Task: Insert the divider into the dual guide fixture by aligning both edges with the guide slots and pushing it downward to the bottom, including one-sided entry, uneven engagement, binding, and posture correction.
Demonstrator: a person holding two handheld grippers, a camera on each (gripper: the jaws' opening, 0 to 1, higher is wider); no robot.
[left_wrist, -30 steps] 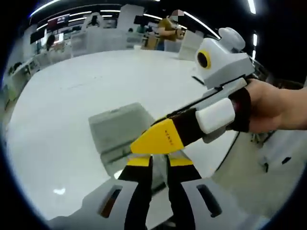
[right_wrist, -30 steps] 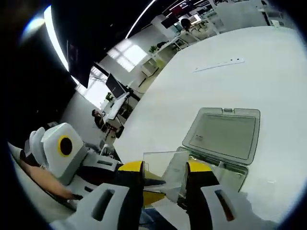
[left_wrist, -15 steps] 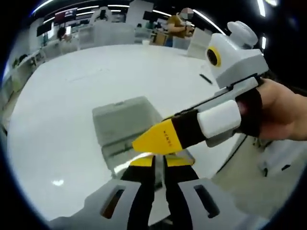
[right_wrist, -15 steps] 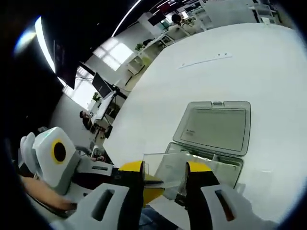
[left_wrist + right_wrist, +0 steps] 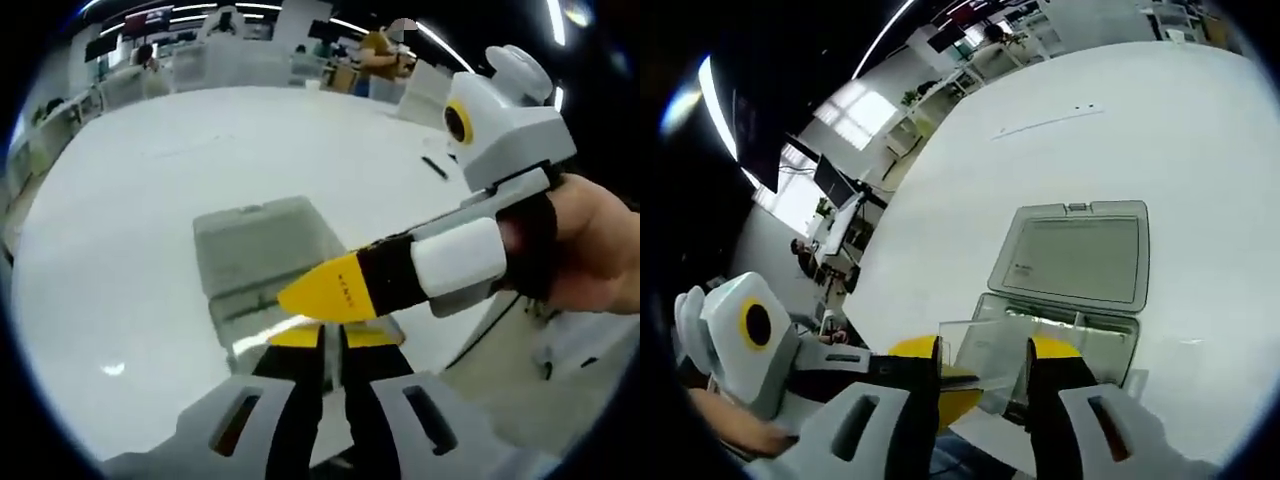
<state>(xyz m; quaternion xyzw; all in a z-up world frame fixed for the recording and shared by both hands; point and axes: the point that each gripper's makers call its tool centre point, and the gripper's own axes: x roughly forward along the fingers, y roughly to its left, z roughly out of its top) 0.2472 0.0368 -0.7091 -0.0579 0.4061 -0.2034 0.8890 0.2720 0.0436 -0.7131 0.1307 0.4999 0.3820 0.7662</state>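
Together both grippers — left [image 5: 333, 335], right [image 5: 982, 365] — clench the clear divider [image 5: 985, 352] above the open fixture [image 5: 1065, 290].

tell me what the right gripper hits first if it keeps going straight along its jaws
Probably the clear box just ahead: the right gripper holds the transparent divider over its near edge, with the open lid beyond. Depth is hard to judge.

White table [image 5: 1160, 120], clear open-lidded box [image 5: 1072, 262] resting on it
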